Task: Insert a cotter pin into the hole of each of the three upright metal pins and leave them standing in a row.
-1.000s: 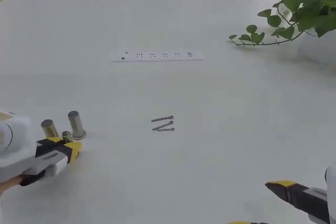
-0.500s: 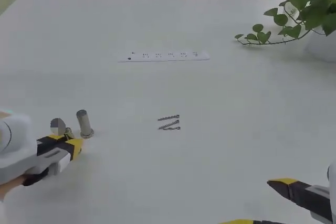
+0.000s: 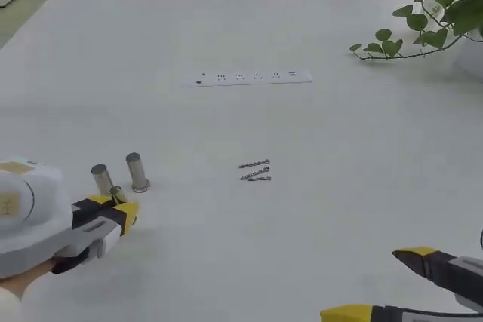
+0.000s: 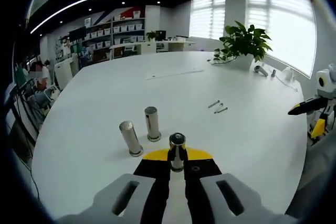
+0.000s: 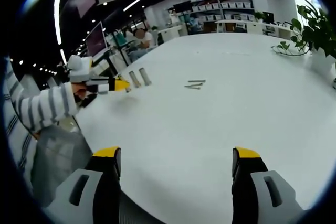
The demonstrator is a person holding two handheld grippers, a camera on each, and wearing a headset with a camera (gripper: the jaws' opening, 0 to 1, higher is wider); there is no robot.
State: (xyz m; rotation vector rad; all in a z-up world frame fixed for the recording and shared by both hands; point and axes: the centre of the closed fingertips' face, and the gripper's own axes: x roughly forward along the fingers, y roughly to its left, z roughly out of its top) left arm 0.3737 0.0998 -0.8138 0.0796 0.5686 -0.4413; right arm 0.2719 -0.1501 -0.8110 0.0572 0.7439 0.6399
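Two metal pins (image 3: pixel 100 179) (image 3: pixel 136 172) stand upright at the left of the white table (image 3: pixel 324 126). My left gripper (image 3: pixel 121 210) is shut on the third metal pin (image 4: pixel 177 150), which stands upright just in front of the other two pins (image 4: pixel 130 137) (image 4: pixel 152 123). A few cotter pins (image 3: pixel 255 171) lie loose near the table's middle, and show as the cotter pins (image 4: pixel 218 107) to the right of the left gripper. My right gripper (image 5: pixel 177 156) hovers open over bare table at the near right, far from the cotter pins (image 5: pixel 195 84), with nothing between its fingers.
A white power strip (image 3: pixel 245 77) lies across the far middle of the table. A potted plant (image 3: pixel 438 5) trails leaves over the far right corner. Bare tabletop stretches between the two grippers.
The head camera has shifted, sliding the scene to the right. The left gripper stays shut on the pin beside the other two; nothing else has visibly moved.
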